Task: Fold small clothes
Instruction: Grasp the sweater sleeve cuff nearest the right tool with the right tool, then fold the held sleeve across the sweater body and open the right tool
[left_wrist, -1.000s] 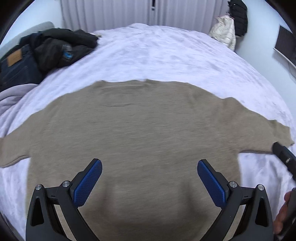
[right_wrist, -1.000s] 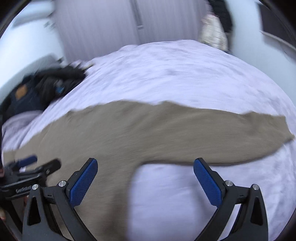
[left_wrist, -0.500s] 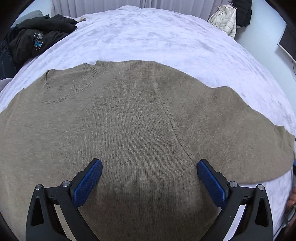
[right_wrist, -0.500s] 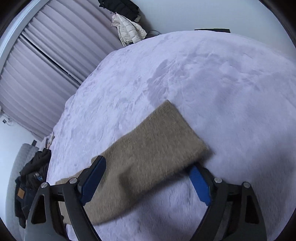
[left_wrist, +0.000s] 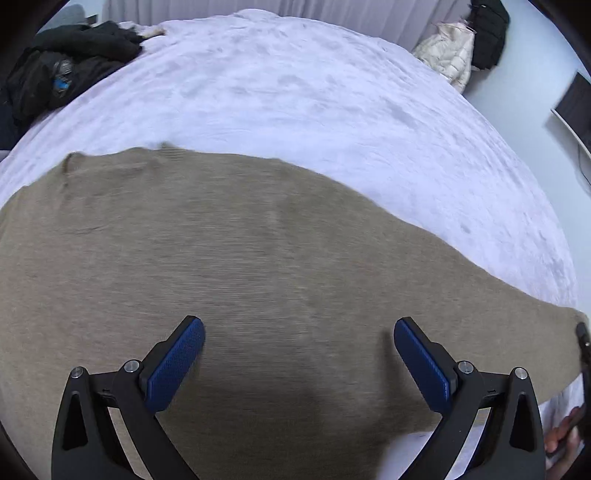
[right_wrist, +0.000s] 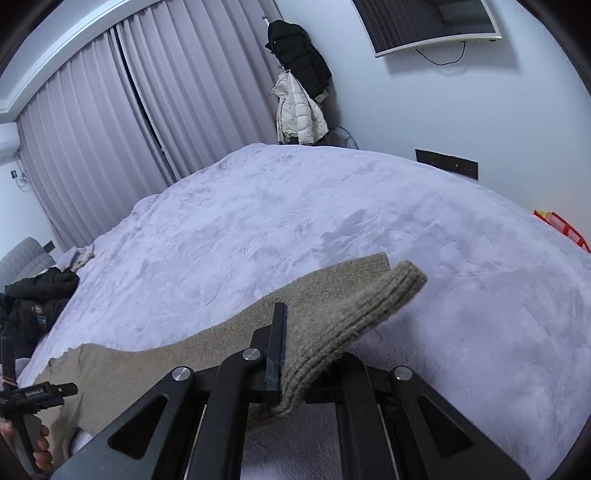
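Pinching the sweater (right_wrist: 155, 365) cuff (right_wrist: 373, 306), the right claw (right_wrist: 291, 354) is lifting it for folding; the left claw (left_wrist: 299, 362) is hovering open above the body.

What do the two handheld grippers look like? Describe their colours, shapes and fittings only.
The left gripper has black triangular-cutout frames, silver screws and blue textured finger pads. The right gripper shows the same black frame, silver screws and a blue pad edge.
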